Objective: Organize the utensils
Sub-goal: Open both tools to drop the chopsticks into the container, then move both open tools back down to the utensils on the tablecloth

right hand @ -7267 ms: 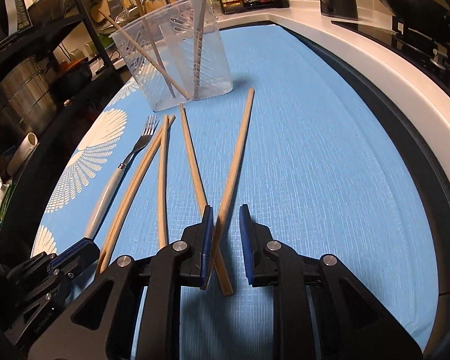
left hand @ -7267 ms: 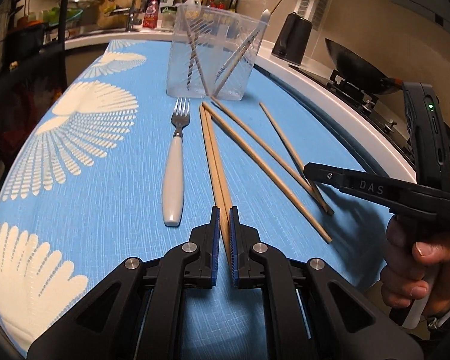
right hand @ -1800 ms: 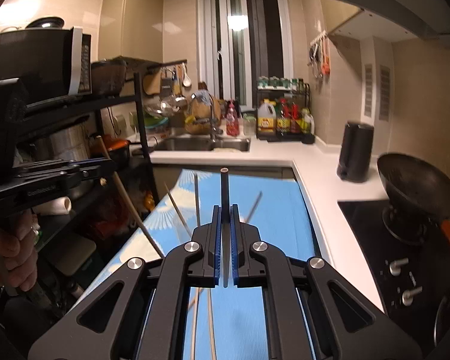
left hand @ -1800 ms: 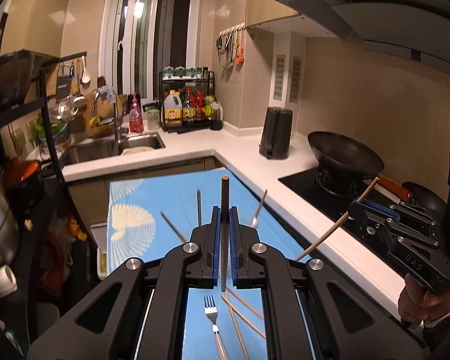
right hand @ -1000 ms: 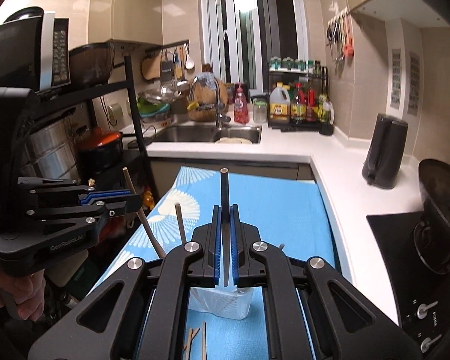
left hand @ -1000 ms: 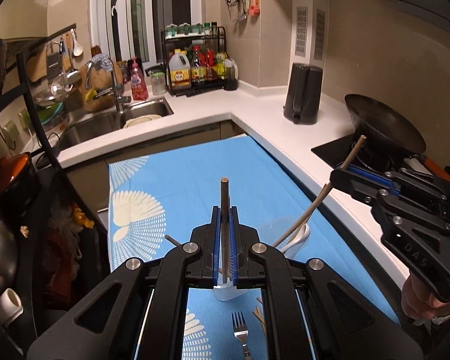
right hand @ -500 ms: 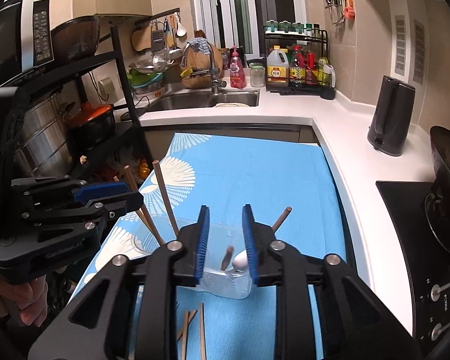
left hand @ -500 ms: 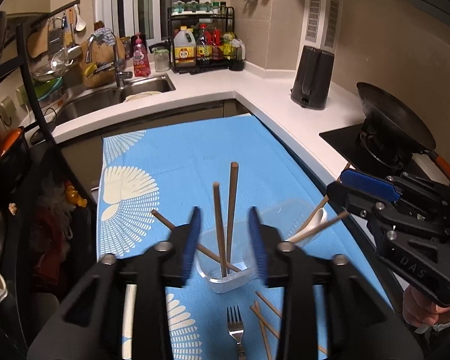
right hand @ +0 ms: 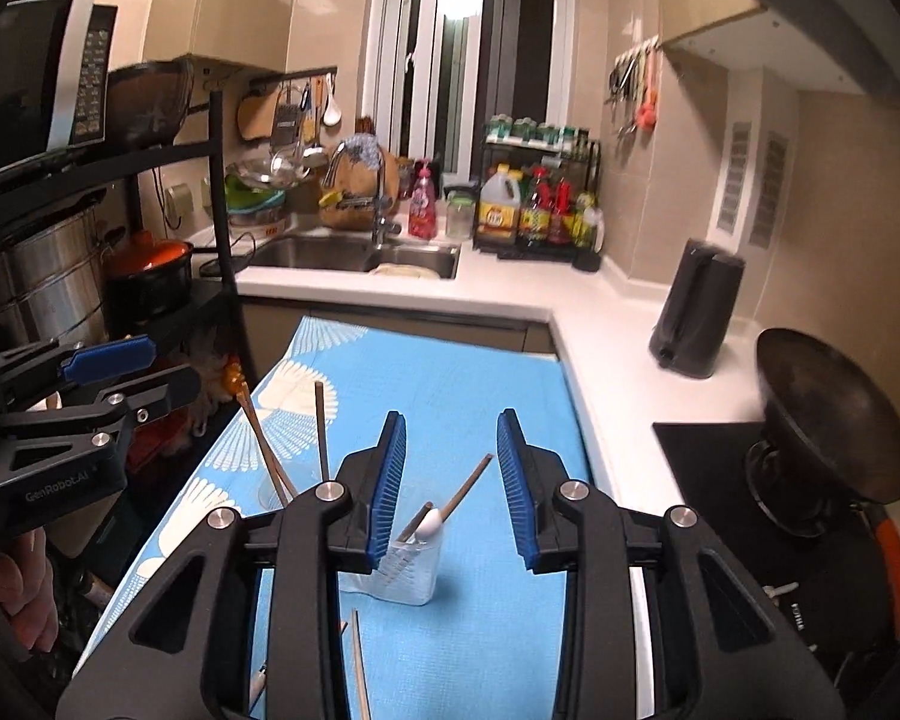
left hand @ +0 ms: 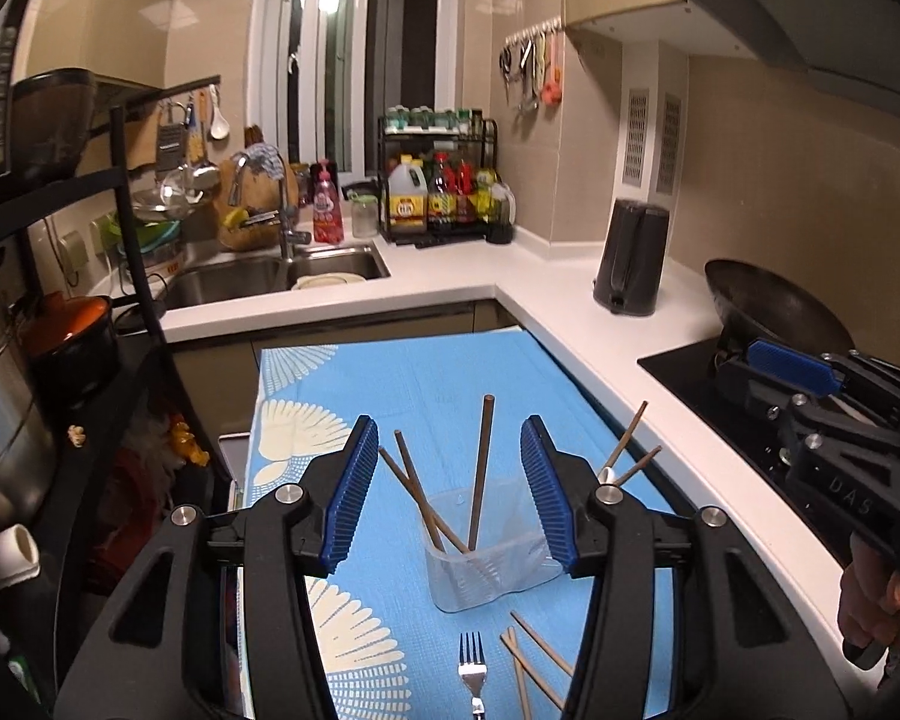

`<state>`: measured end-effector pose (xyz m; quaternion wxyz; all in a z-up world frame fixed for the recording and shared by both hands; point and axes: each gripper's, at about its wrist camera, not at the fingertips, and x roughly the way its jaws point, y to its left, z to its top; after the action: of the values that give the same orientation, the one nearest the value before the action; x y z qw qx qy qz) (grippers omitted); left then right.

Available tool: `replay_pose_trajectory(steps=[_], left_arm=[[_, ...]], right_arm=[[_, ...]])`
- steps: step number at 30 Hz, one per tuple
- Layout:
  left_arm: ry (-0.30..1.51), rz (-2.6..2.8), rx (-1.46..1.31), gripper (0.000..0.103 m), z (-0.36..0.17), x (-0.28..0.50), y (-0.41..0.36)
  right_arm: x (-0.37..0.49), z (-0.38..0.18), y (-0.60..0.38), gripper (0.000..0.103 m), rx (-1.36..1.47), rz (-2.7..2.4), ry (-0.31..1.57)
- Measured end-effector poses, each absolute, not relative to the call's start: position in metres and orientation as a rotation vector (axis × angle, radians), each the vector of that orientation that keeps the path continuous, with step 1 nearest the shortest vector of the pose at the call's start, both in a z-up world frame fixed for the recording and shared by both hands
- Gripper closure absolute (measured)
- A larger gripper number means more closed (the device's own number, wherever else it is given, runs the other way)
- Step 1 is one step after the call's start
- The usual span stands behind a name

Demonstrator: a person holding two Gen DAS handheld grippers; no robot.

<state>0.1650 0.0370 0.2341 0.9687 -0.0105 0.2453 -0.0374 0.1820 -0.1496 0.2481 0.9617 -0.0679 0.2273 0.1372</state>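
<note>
A clear plastic cup point(left hand: 486, 570) stands on the blue mat point(left hand: 390, 384) with several chopsticks point(left hand: 480, 468) leaning in it. My left gripper point(left hand: 450, 492) hangs above and before the cup, its jaws opening, nothing between the blue pads. A fork point(left hand: 473, 669) and loose chopsticks point(left hand: 531, 663) lie on the mat in front of the cup. In the right wrist view my right gripper point(right hand: 450, 480) is also above the cup point(right hand: 408, 573), jaws opening and empty; a white spoon handle point(right hand: 431, 522) sticks out of the cup. Each gripper shows in the other's view, right gripper point(left hand: 750, 381), left gripper point(right hand: 126, 372).
White counter wraps around the mat's far and right sides. A black kettle point(left hand: 630, 258) and a wok point(left hand: 774, 306) on the stove stand at the right. The sink point(left hand: 270, 273) and a bottle rack point(left hand: 444, 192) are at the back, a pot shelf point(right hand: 66, 282) at the left.
Both grippers were shut on a chopstick each. They opened and the chopsticks now stand in the cup. Both grippers have drawn back and up from the cup.
</note>
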Motion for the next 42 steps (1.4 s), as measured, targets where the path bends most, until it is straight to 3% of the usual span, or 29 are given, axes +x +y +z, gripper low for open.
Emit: replay_pose_trajectory(steps=[6, 14, 16, 20, 32, 35, 37, 38, 42], left_arm=[[0.423, -0.065, -0.062, 0.053, 0.217, 0.108, 0.032], [0.417, -0.080, -0.052, 0.054, 0.154, 0.054, 0.014], [0.423, -0.084, -0.052, 0.063, 0.134, 0.046, 0.011], [0.480, -0.096, -0.063, 0.071, 0.094, 0.033, 0.008], [0.593, -0.063, -0.065, 0.072, 0.026, 0.024, 0.025], [0.632, -0.041, -0.088, 0.071, 0.014, 0.029, 0.030], [0.671, -0.036, -0.096, 0.051, 0.005, 0.034, 0.031], [0.685, -0.032, -0.097, 0.048, 0.001, 0.036, 0.031], [0.734, -0.032, -0.093, 0.044, -0.012, 0.041, 0.027]], right_arm=[[0.121, 0.259, -0.180, 0.070, -0.053, 0.290, 0.317], [0.054, 0.208, -0.202, 0.071, 0.036, 0.316, 0.230], [0.044, 0.191, -0.203, 0.071, 0.058, 0.315, 0.228], [0.037, 0.148, -0.199, 0.074, 0.055, 0.307, 0.283], [0.044, 0.048, -0.190, 0.078, -0.022, 0.306, 0.566], [0.051, 0.025, -0.188, 0.078, -0.016, 0.314, 0.649], [0.054, 0.012, -0.186, 0.077, -0.021, 0.315, 0.686], [0.056, 0.007, -0.186, 0.076, -0.024, 0.315, 0.704], [0.065, -0.013, -0.183, 0.071, -0.025, 0.329, 0.781]])
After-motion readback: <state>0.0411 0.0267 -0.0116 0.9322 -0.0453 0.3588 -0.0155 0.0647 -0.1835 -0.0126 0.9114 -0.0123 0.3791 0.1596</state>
